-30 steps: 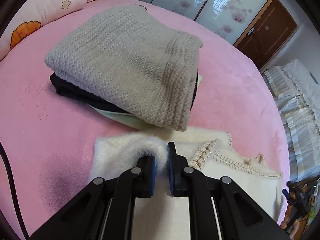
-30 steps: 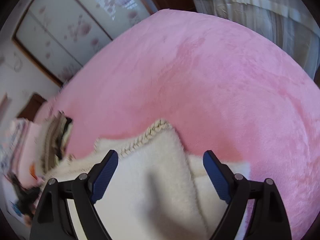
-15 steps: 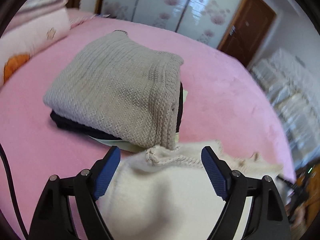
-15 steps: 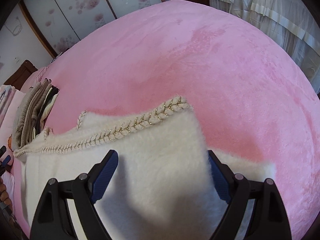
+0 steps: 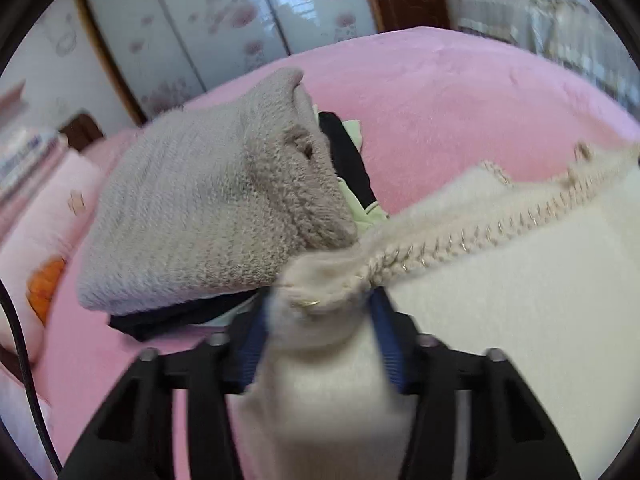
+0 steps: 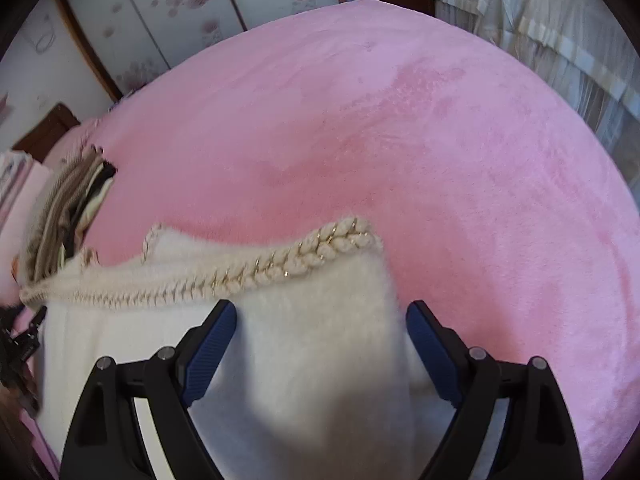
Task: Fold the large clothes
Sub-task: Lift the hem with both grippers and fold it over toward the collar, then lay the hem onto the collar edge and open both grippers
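My left claw (image 5: pixel 320 328), clamped a second before then flung wide, was closing on the fluffy cream sweater's (image 5: pixel 500 300) braided corner bunched between its pads; my right claw (image 6: pixel 320 344) stayed apart over the far corner: refold beginning.

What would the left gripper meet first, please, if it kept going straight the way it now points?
Most likely the white sweater itself: its braided edge already bunches between the closing left gripper; beyond sits the beige sweater, though depth is unclear.

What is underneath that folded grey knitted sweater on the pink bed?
Under the grey sweater lie a black garment and a pale green one. How far they reach beneath, or whether anything else lies between, is covered.
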`<action>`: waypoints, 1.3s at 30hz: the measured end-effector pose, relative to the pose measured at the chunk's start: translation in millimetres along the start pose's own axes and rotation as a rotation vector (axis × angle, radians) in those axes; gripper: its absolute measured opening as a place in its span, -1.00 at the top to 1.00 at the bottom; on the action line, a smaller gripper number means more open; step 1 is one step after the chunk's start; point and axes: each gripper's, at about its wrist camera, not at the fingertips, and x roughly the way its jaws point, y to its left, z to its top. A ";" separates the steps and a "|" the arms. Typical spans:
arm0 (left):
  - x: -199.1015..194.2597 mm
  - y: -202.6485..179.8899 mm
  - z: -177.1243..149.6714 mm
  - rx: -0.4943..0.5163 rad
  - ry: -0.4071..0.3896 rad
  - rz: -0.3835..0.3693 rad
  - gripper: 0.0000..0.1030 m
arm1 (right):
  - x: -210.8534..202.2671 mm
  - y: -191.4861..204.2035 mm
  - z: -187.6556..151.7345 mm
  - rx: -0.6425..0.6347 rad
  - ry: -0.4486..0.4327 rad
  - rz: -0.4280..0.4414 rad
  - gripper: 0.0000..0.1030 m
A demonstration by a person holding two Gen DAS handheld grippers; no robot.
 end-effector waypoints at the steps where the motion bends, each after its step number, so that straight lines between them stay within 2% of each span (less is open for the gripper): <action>1: 4.0 5.4 2.9 -0.050 0.019 -0.043 0.55 | 1.5 -1.1 0.3 0.013 -0.009 0.006 -0.19; 2: 6.6 10.9 4.2 -0.099 0.035 -0.093 0.63 | 2.7 -0.5 -0.1 0.018 -0.011 -0.019 0.21; 3: 7.2 15.1 4.8 -0.144 0.045 -0.107 0.65 | 2.3 1.1 -1.5 0.012 -0.018 -0.052 0.35; 4: 6.9 16.8 5.0 -0.173 0.053 -0.104 0.70 | -0.8 3.5 -3.5 -0.001 -0.035 -0.082 0.67; 5: 4.0 16.6 4.8 -0.198 0.064 -0.097 0.73 | -6.0 5.2 -5.8 -0.005 -0.054 -0.095 0.82; 11: -40.6 6.8 8.7 -0.236 0.034 -0.070 0.78 | -69.6 27.6 -23.0 -0.057 -0.237 -0.217 0.85; 14: -41.1 19.4 18.5 -0.315 0.074 -0.089 0.78 | -84.3 31.6 -17.7 -0.062 -0.289 -0.253 0.86; 17: -13.1 28.4 27.2 -0.367 0.129 -0.091 0.78 | -62.6 22.9 -5.8 -0.029 -0.241 -0.280 0.86; 20: 10.3 17.0 27.6 -0.377 0.156 -0.045 0.78 | -19.0 8.4 0.1 -0.003 -0.147 -0.331 0.86; 25: 30.9 -0.6 14.5 -0.355 0.121 0.009 0.76 | 18.4 -4.6 -0.8 0.007 -0.086 -0.386 0.85; 29: 22.5 -10.6 7.2 -0.316 0.080 0.045 0.72 | 13.5 5.0 -1.4 -0.043 -0.071 -0.424 0.74; 32: 0.0 -16.8 3.4 -0.306 0.080 0.047 0.47 | -9.6 19.0 -7.5 -0.099 -0.095 -0.449 0.53; 34: -18.5 -24.3 4.0 -0.278 0.085 0.063 0.02 | -35.3 33.2 -15.0 -0.133 -0.142 -0.457 0.51; 36: -50.9 -27.0 2.1 -0.263 0.043 0.070 -0.19 | -62.8 49.5 -22.2 -0.165 -0.206 -0.448 0.51; 38: -85.8 -35.4 -2.0 -0.265 0.001 0.066 -0.25 | -95.2 71.6 -34.5 -0.185 -0.263 -0.377 0.47; 39: -104.2 -39.6 -3.1 -0.273 -0.014 0.044 -0.30 | -110.3 83.6 -42.1 -0.192 -0.282 -0.315 0.43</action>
